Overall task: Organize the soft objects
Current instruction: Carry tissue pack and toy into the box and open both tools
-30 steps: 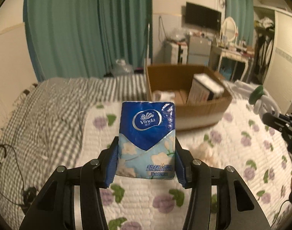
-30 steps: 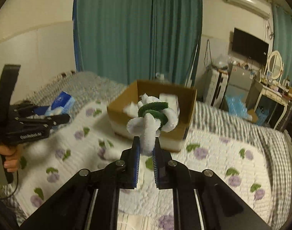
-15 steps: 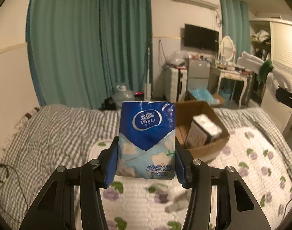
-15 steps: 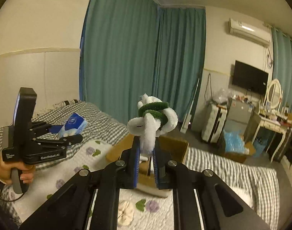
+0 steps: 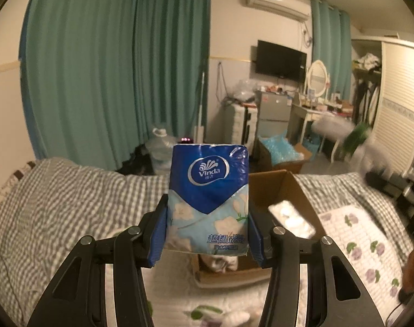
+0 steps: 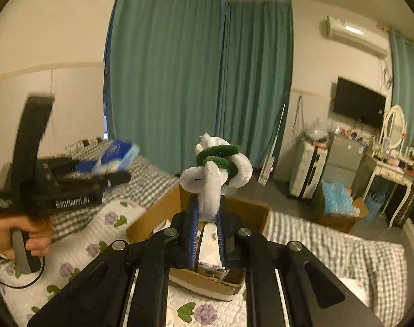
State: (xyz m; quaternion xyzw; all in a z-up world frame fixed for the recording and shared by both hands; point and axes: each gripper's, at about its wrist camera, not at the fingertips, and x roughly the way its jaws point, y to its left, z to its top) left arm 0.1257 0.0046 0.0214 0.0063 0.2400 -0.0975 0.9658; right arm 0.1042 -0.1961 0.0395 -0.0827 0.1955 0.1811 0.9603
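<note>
We count two grippers, left gripper [image 5: 207, 234] and right gripper [image 6: 207, 224], one tissue pack [image 5: 208, 201], one white-and-green plush toy [image 6: 216, 170], two cardboard boxes [image 5: 285, 190] [image 5: 281, 160], one television [image 5: 281, 58], one air conditioner [image 5: 276, 2].

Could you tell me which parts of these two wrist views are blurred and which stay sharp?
Left wrist view: the tissue pack between the fingers is crisp, while the fluffy toy at the right edge smears and the cardboard box is soft. Right wrist view: the fluffy toy is sharp, the left gripper and its tissue pack streak, and the curtains bow from fisheye distortion.
</note>
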